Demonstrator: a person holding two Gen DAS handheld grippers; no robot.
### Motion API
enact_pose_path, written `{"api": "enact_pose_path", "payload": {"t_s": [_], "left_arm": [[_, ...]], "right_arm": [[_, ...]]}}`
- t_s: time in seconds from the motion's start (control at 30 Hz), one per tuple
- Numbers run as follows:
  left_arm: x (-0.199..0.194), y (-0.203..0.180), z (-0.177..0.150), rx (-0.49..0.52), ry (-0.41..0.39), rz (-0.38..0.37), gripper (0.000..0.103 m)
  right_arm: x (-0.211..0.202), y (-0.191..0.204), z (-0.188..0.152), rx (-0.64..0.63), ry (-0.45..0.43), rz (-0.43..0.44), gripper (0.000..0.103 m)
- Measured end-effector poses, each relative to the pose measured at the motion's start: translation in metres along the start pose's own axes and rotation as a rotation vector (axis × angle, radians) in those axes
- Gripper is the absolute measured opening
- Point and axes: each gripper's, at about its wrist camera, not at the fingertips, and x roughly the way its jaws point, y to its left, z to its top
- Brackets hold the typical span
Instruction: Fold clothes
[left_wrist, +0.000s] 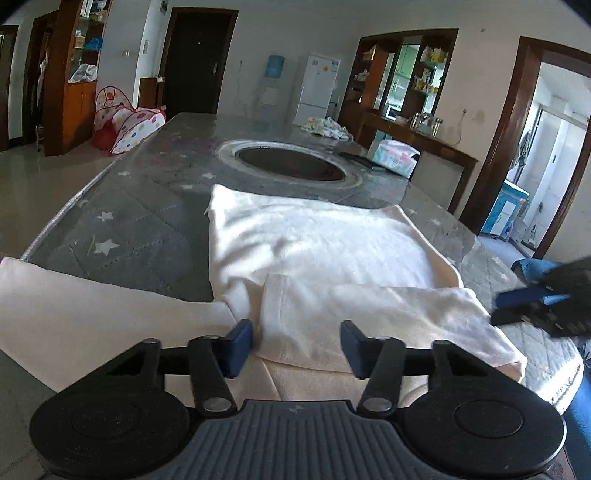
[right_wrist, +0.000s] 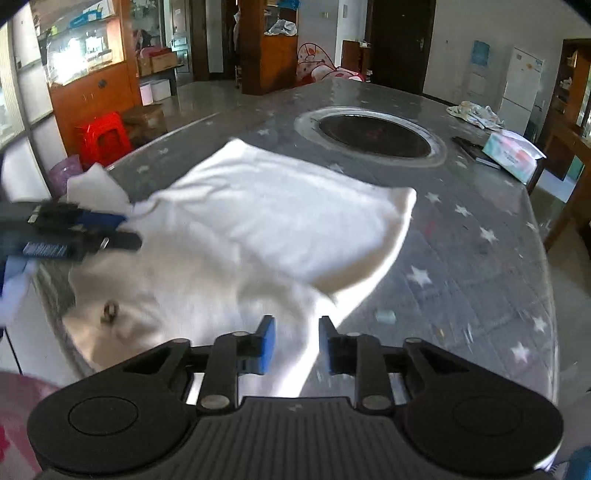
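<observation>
A white garment (left_wrist: 325, 243) lies partly folded on the grey star-patterned table (left_wrist: 140, 218), its near part hanging over the front edge. My left gripper (left_wrist: 296, 345) is open, its blue pads on either side of a folded flap at the near edge. My right gripper (right_wrist: 296, 341) is open with a strip of the white garment (right_wrist: 266, 218) between its pads. The right gripper also shows at the right of the left wrist view (left_wrist: 543, 306). The left gripper shows blurred at the left of the right wrist view (right_wrist: 74, 232).
A round dark opening (left_wrist: 291, 158) sits in the table's middle. A tissue pack (left_wrist: 393, 157), a dark flat object (right_wrist: 474, 149) and a crumpled patterned cloth (left_wrist: 325, 127) lie at the far right. A red stool (right_wrist: 105, 138) and cabinets stand on the floor beyond.
</observation>
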Motion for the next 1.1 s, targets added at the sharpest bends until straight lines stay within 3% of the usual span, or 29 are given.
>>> {"api": "enact_pose_path", "payload": {"t_s": [0.17, 0.2, 0.5, 0.73, 0.8, 0.93, 1.03, 1.1], "left_arm": [[0.001, -0.004, 0.002, 0.033, -0.005, 0.039, 0.017], [0.001, -0.004, 0.003, 0.035, -0.005, 0.041, 0.010], [-0.018, -0.019, 0.027, 0.061, -0.076, -0.008, 0.001], [-0.035, -0.028, 0.044, 0.097, -0.124, -0.072, 0.004], [-0.034, -0.026, 0.036, 0.115, -0.108, -0.047, 0.008], [-0.024, -0.017, 0.015, 0.119, -0.049, 0.039, 0.035], [-0.016, -0.008, 0.005, 0.091, -0.022, 0.091, 0.045], [-0.013, -0.004, 0.002, 0.079, -0.022, 0.095, 0.045]], "right_arm": [[-0.014, 0.003, -0.018, 0.011, -0.004, 0.013, 0.036], [-0.017, 0.004, -0.020, 0.007, -0.009, 0.013, 0.041], [-0.009, 0.025, -0.037, -0.026, -0.020, 0.016, 0.050], [-0.004, 0.031, -0.038, -0.041, -0.054, -0.050, 0.050], [-0.003, 0.036, -0.040, -0.084, -0.062, -0.088, 0.047], [-0.003, 0.037, -0.041, -0.087, -0.078, -0.120, 0.045], [-0.004, 0.037, -0.041, -0.085, -0.093, -0.131, 0.044], [-0.004, 0.038, -0.040, -0.096, -0.093, -0.133, 0.044]]}}
